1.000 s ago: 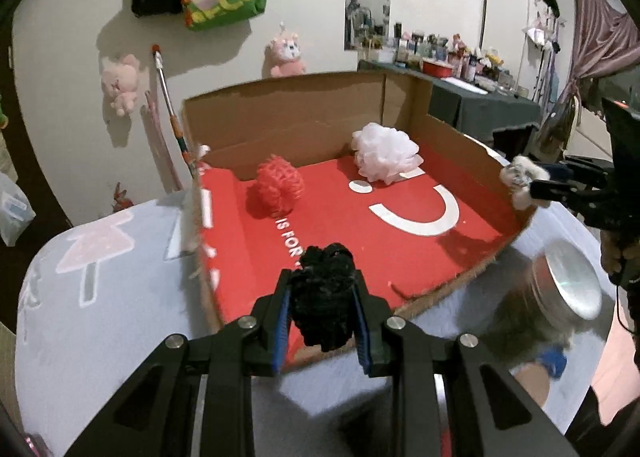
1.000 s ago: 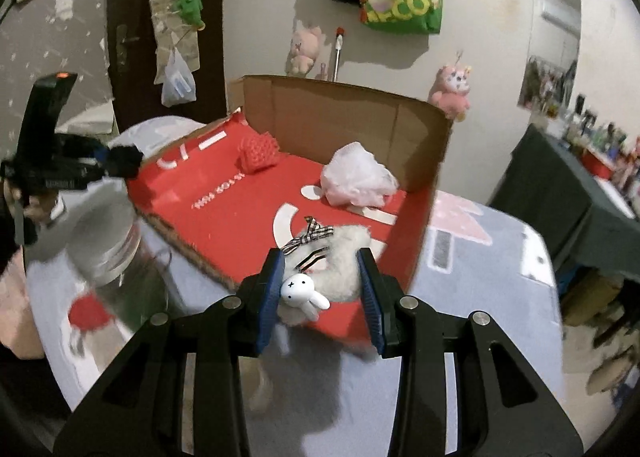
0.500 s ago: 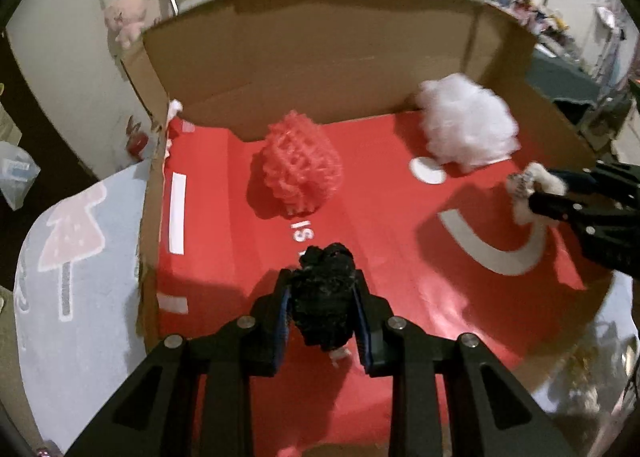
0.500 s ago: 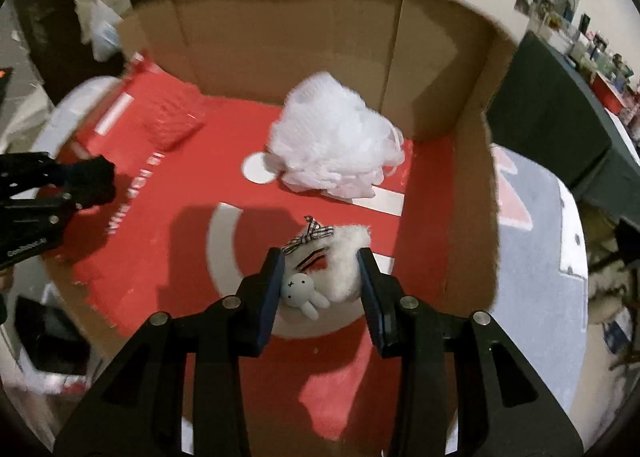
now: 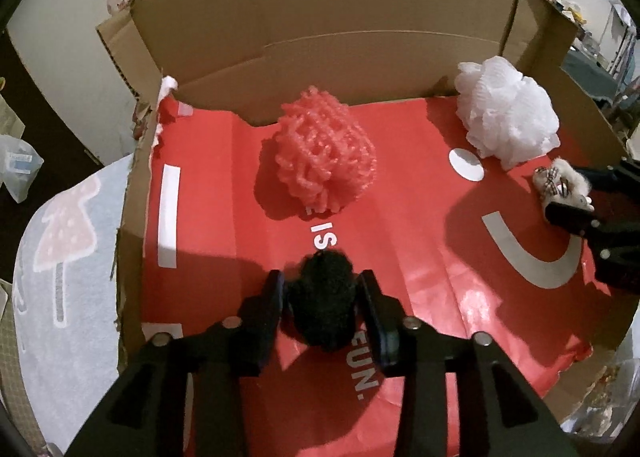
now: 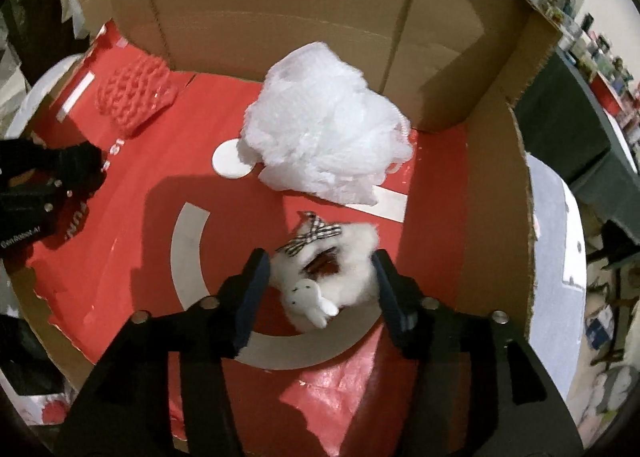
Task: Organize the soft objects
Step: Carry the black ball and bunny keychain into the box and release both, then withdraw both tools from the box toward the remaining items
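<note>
Your left gripper (image 5: 322,299) is clamped on the black fluffy ball (image 5: 322,297), and it hangs low over the red floor of the cardboard box (image 5: 340,37); I cannot tell if the ball touches the floor. Your right gripper (image 6: 320,281) holds the white plush charm (image 6: 332,273) between its pads, though the jaws look rather wide and the grip may be loose. The charm's long axis runs across the jaws, with the ribbon end pointing away from you.

What matters for the release is what lies ahead of each tool. Straight ahead of the left one sits the red mesh pouf (image 5: 324,161), apart from the ball, with bare floor between them. Ahead of the right one lies the white mesh pouf (image 6: 326,147), near the charm but not touching.

To the outer side of the right gripper the box wall is close; to its inner side there is wide open floor. In my judgement both items can simply be let go where they are.
</note>
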`<state>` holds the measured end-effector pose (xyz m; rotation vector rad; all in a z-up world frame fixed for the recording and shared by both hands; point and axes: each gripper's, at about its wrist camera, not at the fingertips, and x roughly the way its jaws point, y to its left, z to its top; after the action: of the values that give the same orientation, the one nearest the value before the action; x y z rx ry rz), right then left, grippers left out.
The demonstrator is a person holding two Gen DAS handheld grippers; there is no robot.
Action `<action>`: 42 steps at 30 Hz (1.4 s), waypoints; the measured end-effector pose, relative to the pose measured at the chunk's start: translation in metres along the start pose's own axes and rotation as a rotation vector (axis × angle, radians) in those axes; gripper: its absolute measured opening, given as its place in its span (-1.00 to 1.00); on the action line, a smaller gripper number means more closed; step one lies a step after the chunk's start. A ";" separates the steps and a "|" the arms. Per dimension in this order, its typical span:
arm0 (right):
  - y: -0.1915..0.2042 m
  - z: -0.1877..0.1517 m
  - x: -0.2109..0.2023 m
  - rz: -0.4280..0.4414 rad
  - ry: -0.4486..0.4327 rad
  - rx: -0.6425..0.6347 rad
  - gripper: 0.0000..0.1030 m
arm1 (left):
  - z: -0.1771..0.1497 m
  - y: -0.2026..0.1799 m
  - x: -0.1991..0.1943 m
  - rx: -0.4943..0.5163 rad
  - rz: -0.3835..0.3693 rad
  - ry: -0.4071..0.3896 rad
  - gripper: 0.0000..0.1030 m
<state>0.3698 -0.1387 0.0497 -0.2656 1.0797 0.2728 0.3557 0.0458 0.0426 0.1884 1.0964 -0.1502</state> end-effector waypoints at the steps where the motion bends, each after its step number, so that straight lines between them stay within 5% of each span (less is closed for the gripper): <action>1: 0.002 -0.001 0.000 -0.009 -0.004 -0.007 0.11 | -0.001 -0.002 -0.002 0.002 0.000 -0.012 -0.03; 7: 0.008 -0.007 -0.014 -0.010 -0.031 -0.008 0.17 | -0.008 -0.010 -0.031 0.020 -0.025 -0.098 0.38; 11: 0.011 -0.012 -0.034 -0.019 -0.069 -0.010 0.44 | -0.016 -0.018 -0.056 0.036 -0.044 -0.162 0.50; 21: 0.016 -0.050 -0.117 0.004 -0.242 0.023 0.52 | -0.061 -0.037 -0.146 0.038 -0.081 -0.397 0.91; 33: 0.052 -0.146 -0.220 -0.016 -0.518 0.002 0.78 | -0.153 -0.064 -0.211 0.042 -0.073 -0.605 0.99; 42: 0.074 -0.217 -0.227 -0.023 -0.608 0.042 0.78 | -0.224 -0.082 -0.205 -0.006 -0.104 -0.649 0.99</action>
<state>0.0640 -0.1640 0.1489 -0.1411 0.4808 0.2850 0.0517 0.0220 0.1200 0.0668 0.4596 -0.2787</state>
